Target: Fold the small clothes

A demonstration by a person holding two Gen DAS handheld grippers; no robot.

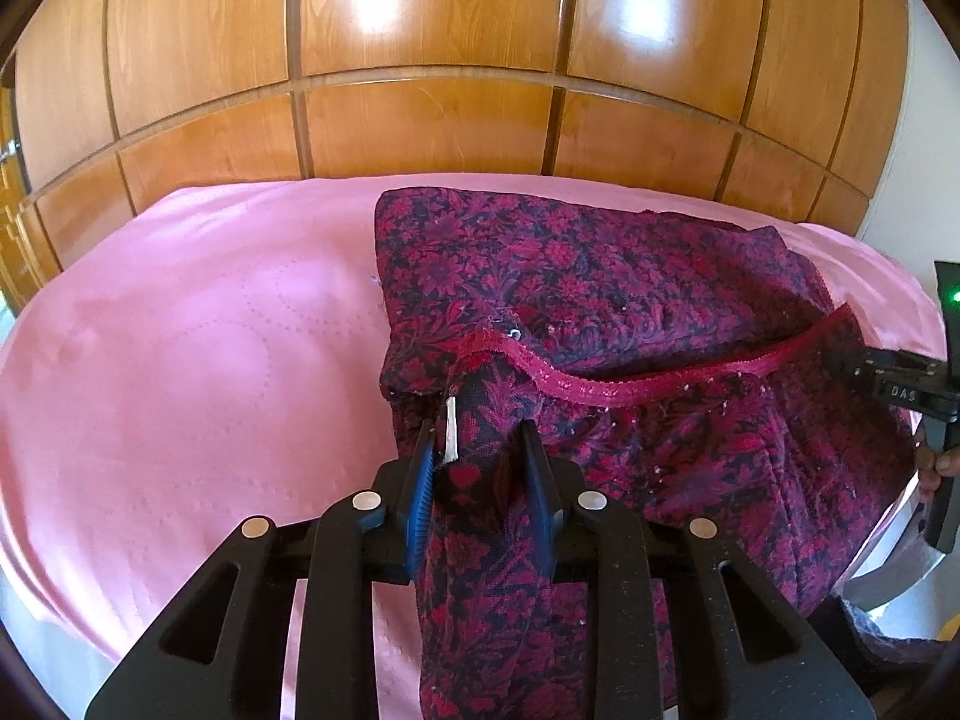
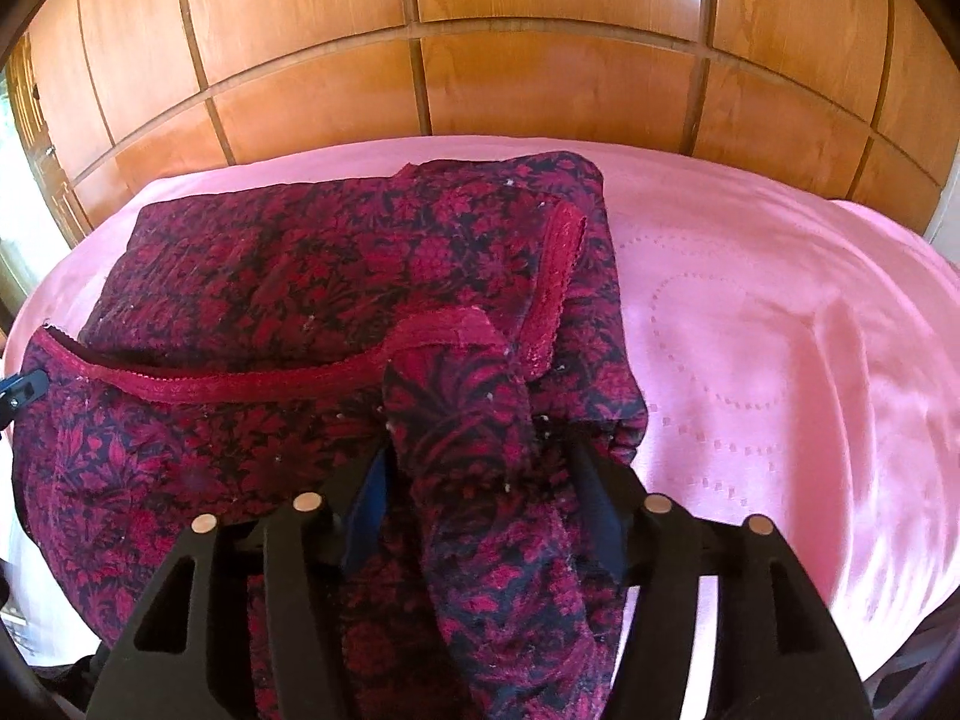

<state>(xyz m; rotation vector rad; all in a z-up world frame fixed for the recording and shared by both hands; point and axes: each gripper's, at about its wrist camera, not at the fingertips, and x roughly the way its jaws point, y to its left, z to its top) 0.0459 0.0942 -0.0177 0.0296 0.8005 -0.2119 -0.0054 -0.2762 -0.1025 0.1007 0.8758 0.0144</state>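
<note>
Left wrist view: garment, dark floral print in magenta and navy, lies on a pink bed sheet in front of a wooden panelled wall. No containers visible. Garment sits on the right half of the sheet, spread wide, long axis roughly left to right across the frame, far edge near the wall. Red lace trim runs across it in a curve from centre-left up toward the right. Near portion bunches up and hangs off the bed's front edge toward the camera. Left gripper is clamped on a fold of that near portion, fabric pinched between both fingers; a small white tag shows beside the blue-padded one. Right gripper at the far right edge, touching the garment's right end; finger state can't be read here. Part of a hand shows below it.

Right wrist view: same garment on the left and centre of the sheet, folded over itself, long axis left to right. Lace trim crosses the middle, a second strip runs up on the right. Right gripper has its fingers spread, a bunched roll of fabric standing between them with gaps either side, not squeezed. Left gripper tip just peeks in at the left edge.
</note>
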